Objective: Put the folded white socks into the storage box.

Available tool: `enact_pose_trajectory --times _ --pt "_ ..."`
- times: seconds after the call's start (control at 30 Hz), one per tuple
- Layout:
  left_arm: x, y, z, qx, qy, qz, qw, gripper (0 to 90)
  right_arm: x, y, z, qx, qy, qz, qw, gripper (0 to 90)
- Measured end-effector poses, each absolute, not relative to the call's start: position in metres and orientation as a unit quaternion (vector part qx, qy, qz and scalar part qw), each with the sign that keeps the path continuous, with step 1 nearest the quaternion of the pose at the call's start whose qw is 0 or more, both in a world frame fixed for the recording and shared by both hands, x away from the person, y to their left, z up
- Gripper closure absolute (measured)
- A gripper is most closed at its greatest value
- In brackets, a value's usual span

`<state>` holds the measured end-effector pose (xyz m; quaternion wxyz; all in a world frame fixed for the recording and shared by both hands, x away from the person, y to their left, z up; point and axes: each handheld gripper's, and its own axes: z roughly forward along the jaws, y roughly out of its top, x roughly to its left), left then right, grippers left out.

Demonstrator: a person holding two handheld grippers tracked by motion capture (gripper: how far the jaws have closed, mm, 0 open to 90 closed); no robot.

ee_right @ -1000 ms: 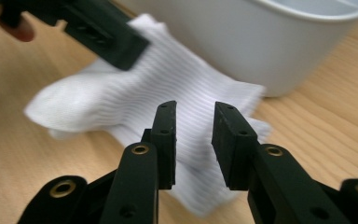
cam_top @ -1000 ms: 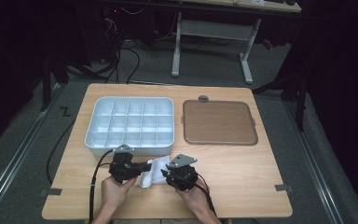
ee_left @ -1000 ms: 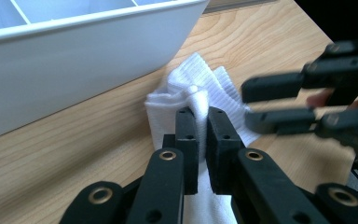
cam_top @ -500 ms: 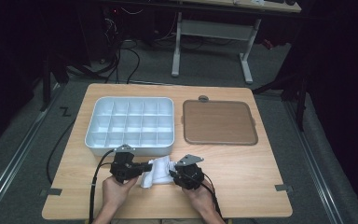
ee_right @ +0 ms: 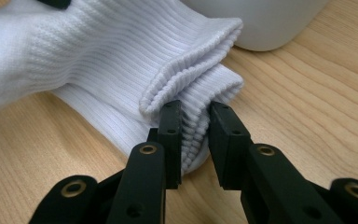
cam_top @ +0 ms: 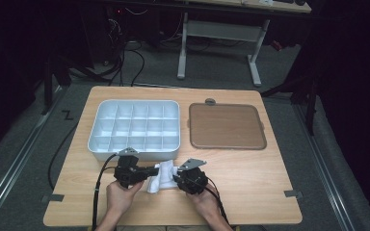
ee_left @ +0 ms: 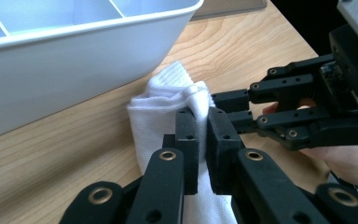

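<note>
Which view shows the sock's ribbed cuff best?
The right gripper view: the white sock lies close up, every rib clear. The left gripper view shows the sock bunched between jaws; the high view gives a small white patch.

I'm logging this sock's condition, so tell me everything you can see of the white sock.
The white sock is ribbed knit fabric, folded into a soft bundle with its cuff edges doubled over. It lies on the wooden table, just in front of the white divided tray. The left gripper is shut on a pinch of its fabric. The right gripper has ribbed cuff folds between its jaws, which have just been closing.
</note>
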<state>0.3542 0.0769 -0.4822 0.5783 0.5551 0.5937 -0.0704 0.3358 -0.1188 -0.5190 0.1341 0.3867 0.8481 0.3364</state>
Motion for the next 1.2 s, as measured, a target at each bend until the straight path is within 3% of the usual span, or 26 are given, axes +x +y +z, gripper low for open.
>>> enact_pose_trajectory --times 0.67,1.2 --pt "0.361 0.057 -0.469 0.573 0.577 -0.067 0.578 84.5 0.337 -0.111 -0.520 0.368 0.858 0.339 0.119 77.3" --pt "0.369 0.042 -0.484 0.589 0.572 -0.072 0.566 84.3 0.336 -0.111 -0.520 0.355 0.863 0.347 0.099 77.3"
